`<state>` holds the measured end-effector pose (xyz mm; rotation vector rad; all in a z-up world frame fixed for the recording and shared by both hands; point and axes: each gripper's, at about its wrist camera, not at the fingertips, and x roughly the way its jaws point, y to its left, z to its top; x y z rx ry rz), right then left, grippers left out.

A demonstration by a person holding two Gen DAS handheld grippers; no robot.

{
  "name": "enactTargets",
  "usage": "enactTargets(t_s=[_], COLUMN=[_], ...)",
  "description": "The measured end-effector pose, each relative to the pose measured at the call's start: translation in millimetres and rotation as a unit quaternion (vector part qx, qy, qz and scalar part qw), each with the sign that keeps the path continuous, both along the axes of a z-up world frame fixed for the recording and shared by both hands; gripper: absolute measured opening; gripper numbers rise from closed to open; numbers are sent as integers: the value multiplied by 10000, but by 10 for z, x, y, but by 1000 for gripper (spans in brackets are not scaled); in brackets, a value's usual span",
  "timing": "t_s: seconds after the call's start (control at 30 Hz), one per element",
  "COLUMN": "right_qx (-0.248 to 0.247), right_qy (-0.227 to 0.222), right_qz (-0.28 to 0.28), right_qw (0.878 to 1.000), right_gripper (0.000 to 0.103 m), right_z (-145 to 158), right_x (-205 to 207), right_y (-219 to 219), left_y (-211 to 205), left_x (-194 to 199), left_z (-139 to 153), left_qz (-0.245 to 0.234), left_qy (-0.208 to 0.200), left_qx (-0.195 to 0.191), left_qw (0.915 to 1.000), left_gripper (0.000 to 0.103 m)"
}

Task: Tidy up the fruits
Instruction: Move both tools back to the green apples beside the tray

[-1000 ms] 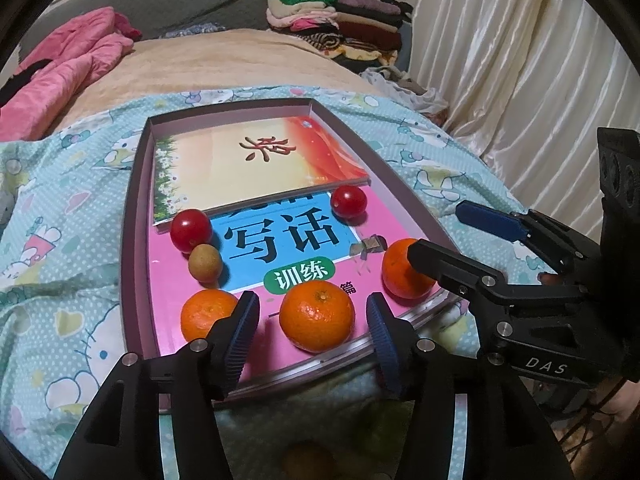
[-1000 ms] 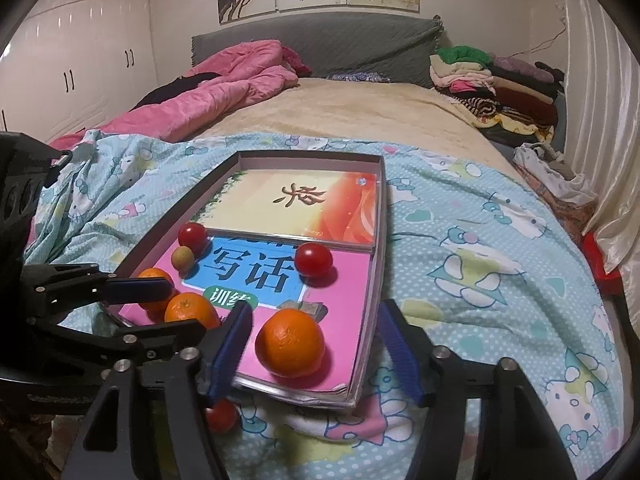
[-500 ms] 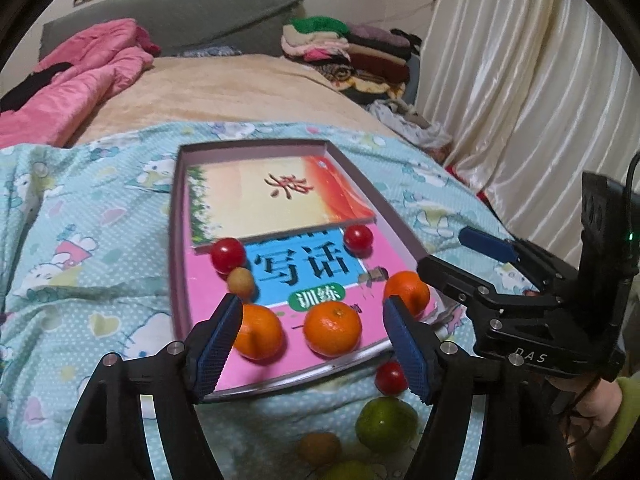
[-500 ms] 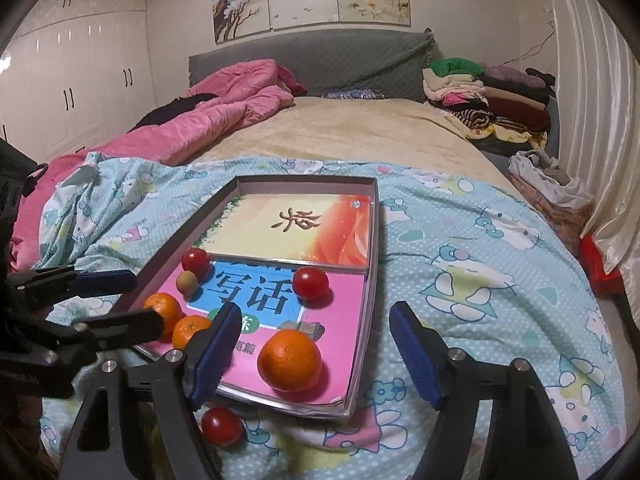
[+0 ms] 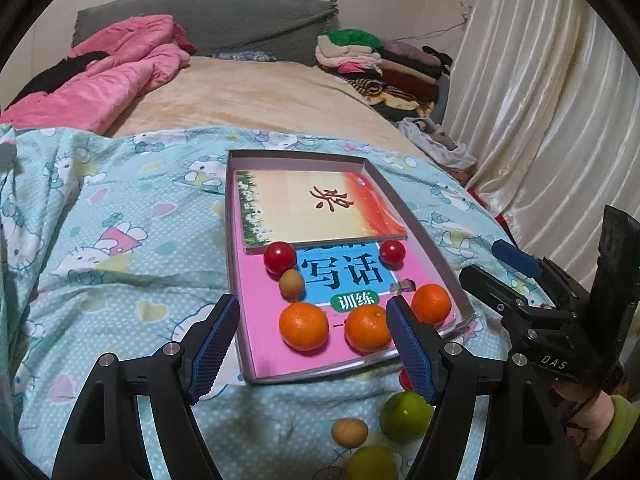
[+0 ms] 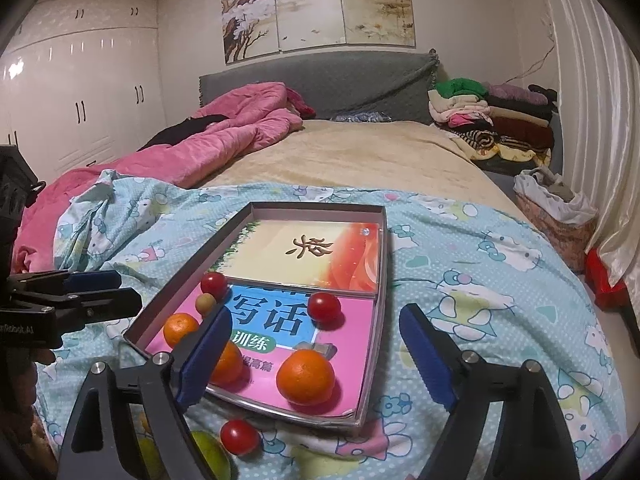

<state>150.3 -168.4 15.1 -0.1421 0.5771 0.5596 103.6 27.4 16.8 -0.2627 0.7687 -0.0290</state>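
Tools: left tool (image 5: 312, 344) and right tool (image 6: 316, 354) both spread, jaws just been opening, nothing pinched; each hangs over the near end of the tray (image 5: 234, 280).
Done: three oranges (image 5: 304, 326), two red tomatoes (image 5: 280, 257) and a small brown fruit (image 5: 291, 285) lie inside the tray, on the books.
Left: a green fruit (image 5: 405, 416), a second brown fruit (image 5: 350, 432), a yellow-green one (image 5: 370, 463) and a red tomato (image 6: 239, 437) lie on the bed just outside the tray's near edge.
Progress: likely past halfway.
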Motion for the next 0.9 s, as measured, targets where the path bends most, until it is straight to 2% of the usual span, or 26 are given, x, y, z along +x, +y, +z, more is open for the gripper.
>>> enactTargets(t_s=[0.13,0.4,0.6,0.9], right_qx=[1,-15,-20,-17], right_qy=[-44,-2,253,386], right_qz=[29,72,131,159], right_qw=[10000,10000,9996,9991], right_gripper=[90,90,90,90], right_z=[22,32,-12,-14], right_x=[-57,-147,-211,-319], right_y=[-7,-10,-16,-9], left_y=[-6,-32,-65,-175], left_x=[-58,-135,-219,-290], left_z=[38,43,1,-61], left_qz=[19,-27,-161,-412], left_qy=[-56,15,147,359], left_qx=[92,109,57,-19], left_qw=[9999,9999,9997,9985], left_gripper=[77,77,77,77])
